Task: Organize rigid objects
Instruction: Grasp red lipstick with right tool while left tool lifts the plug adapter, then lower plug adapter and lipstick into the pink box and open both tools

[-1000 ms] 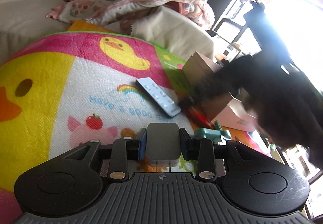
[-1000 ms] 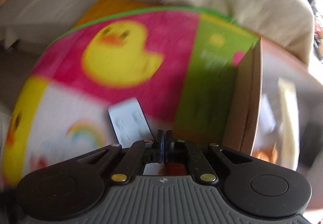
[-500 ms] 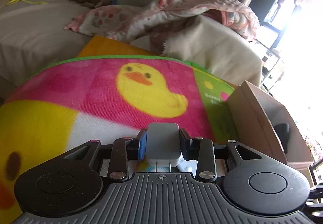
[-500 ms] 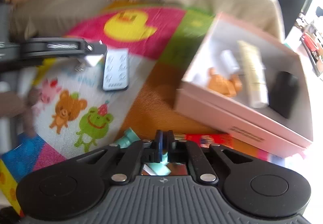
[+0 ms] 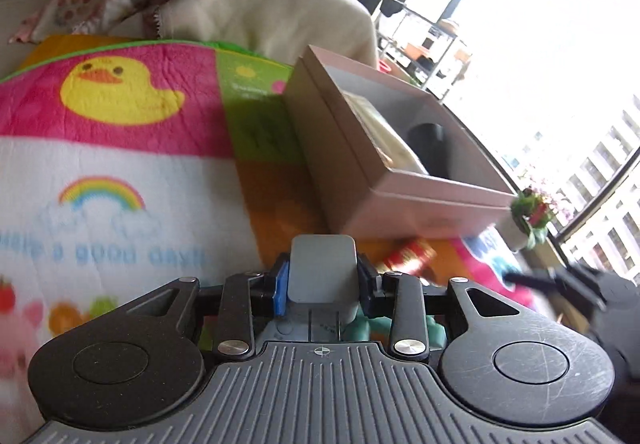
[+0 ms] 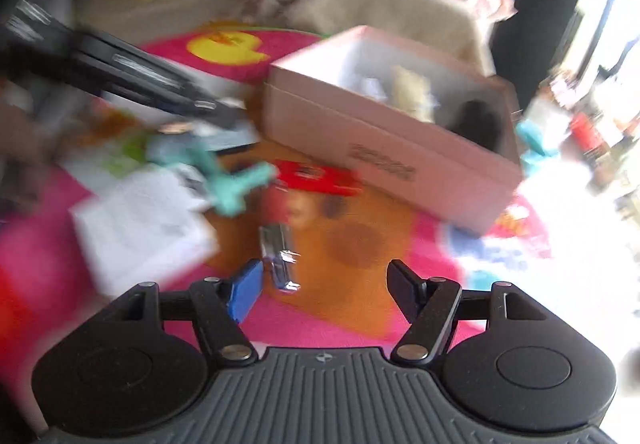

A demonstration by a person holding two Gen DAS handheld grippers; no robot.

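The right gripper [image 6: 322,286] has spread its jaws above a shiny clip [image 6: 278,258]; the left gripper [image 5: 322,278] stays clamped on a grey block [image 5: 322,268], near the pink box [image 5: 384,172], ready for dropping in.

Play mat [image 5: 120,204] reads "a good day!", upside down

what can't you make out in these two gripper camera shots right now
- Right wrist view: motion blur smears the lettering on the pink box and the small silver object.
- Left wrist view: the gray block in the left hand-held gripper covers the mat behind it.
- Left wrist view: the box wall hides most contents.
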